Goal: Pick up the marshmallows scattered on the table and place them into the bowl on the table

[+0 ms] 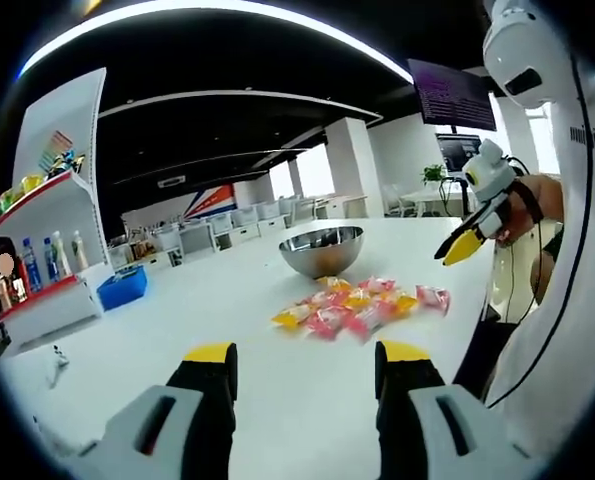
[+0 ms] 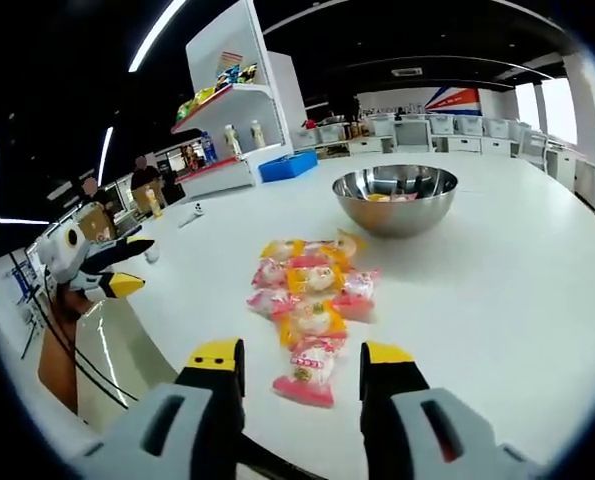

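Note:
A shiny steel bowl [image 1: 322,248] [image 2: 395,198] stands on the white table [image 1: 177,310] [image 2: 517,300], and something yellow shows inside it in the right gripper view. In front of it lies a heap of pink and yellow wrapped marshmallows [image 1: 362,305] [image 2: 312,285]. My left gripper [image 1: 307,360] is open and empty, well short of the heap. It also appears at the left of the right gripper view, where the left gripper [image 2: 117,268] hovers off the table's edge. My right gripper [image 2: 302,362] is open, with a pink packet [image 2: 305,375] lying on the table between its yellow tips. A hand holds the right gripper [image 1: 467,245] beside the heap.
A white shelf unit [image 1: 52,230] [image 2: 232,110] with bottles and snacks stands beyond the table, next to a blue bin [image 1: 122,288] [image 2: 287,165]. A small white object [image 1: 57,365] [image 2: 192,210] lies on the table. A person's white sleeve [image 1: 567,300] fills the right side.

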`<state>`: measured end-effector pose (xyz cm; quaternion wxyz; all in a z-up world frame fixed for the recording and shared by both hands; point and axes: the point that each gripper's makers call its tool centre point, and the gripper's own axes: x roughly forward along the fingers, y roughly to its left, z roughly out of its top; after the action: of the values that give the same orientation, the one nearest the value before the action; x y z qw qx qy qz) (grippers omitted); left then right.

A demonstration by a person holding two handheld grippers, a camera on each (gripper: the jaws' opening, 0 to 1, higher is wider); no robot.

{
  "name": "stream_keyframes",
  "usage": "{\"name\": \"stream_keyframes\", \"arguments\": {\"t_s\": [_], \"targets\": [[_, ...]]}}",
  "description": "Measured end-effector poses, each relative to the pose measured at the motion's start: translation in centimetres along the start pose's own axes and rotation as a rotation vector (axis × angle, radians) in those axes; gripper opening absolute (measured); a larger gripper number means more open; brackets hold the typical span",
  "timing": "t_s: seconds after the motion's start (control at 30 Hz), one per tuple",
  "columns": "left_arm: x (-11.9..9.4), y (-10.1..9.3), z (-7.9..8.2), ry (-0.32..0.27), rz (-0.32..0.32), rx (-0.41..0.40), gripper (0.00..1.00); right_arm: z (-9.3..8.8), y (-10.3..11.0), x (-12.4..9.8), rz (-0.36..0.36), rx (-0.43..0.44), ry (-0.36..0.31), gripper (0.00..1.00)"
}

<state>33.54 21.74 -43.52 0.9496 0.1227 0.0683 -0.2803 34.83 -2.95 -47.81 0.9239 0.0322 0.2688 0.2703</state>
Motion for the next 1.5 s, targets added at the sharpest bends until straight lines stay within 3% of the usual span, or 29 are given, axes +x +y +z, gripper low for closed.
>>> {"name": "stream_keyframes", "arguments": {"t_s": [0.3, 0.6, 0.8, 1.1, 1.3, 1.5], "targets": [[0.1, -0.6, 1.1, -0.026, -0.016, 0.017, 0.56, -0.4, -0.3, 0.5, -0.024, -0.010, -0.012, 0.46], [0.3, -0.6, 0.6, -0.021, -0.020, 0.011, 0.56, -2.5, 0.1, 2.9, -0.032, 0.005, 0.032, 0.46], [0.5, -0.6, 0.0, -0.006, -0.024, 0.004, 0.56, -2.4, -0.2, 3.3, -0.041, 0.012, 0.038, 0.44], [0.2, -0.1, 0.3, -0.023, -0.009, -0.002, 0.56, -2.4, -0.8, 3.3, -0.066, 0.020, 0.047, 0.43], [0.2, -0.1, 0.3, -0.018, -0.008, -0.002, 0.56, -2.9, -0.4, 4.2, -0.063, -0.014, 0.069, 0.42], [-0.7, 0.4, 0.1, -0.019, 0.013, -0.009, 0.56, -3.7, -0.1, 5.0, -0.059, -0.052, 0.106, 0.34]]}}
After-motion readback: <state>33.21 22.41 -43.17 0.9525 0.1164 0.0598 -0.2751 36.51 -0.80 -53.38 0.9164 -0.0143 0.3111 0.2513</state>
